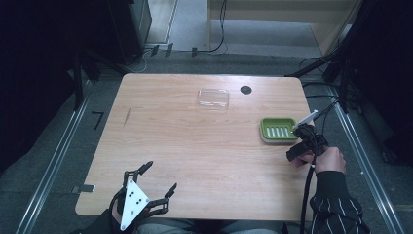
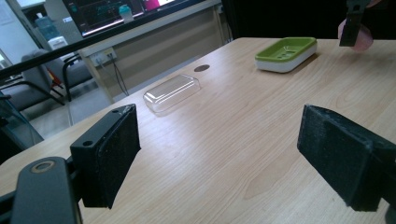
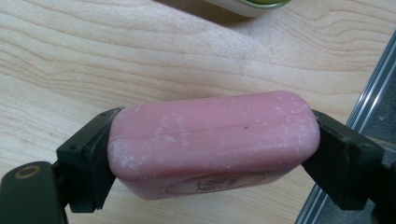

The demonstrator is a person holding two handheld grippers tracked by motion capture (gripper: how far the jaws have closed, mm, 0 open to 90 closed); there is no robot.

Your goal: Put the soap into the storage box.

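Soap bar gripped beside the green dish

Pink soap (image 3: pixel 212 142), a rounded bar dusted with pale residue and stamped with an oval mark on its lower face, sat clamped endwise in the right tool (image 3: pixel 212 149), just near of the green soap dish (image 1: pixel 277 129) at the worktop's right edge. Beyond the dish to the left lay a clear plastic lid (image 1: pixel 213 98), with a dark round hole (image 1: pixel 246 89) beside it. Far from the dish, the left tool (image 2: pixel 219 154) was spread wide, empty. The worktop (image 1: pixel 195 146) was pale woodgrain; cables crossed the grey floor (image 1: pixel 195 29) behind it.
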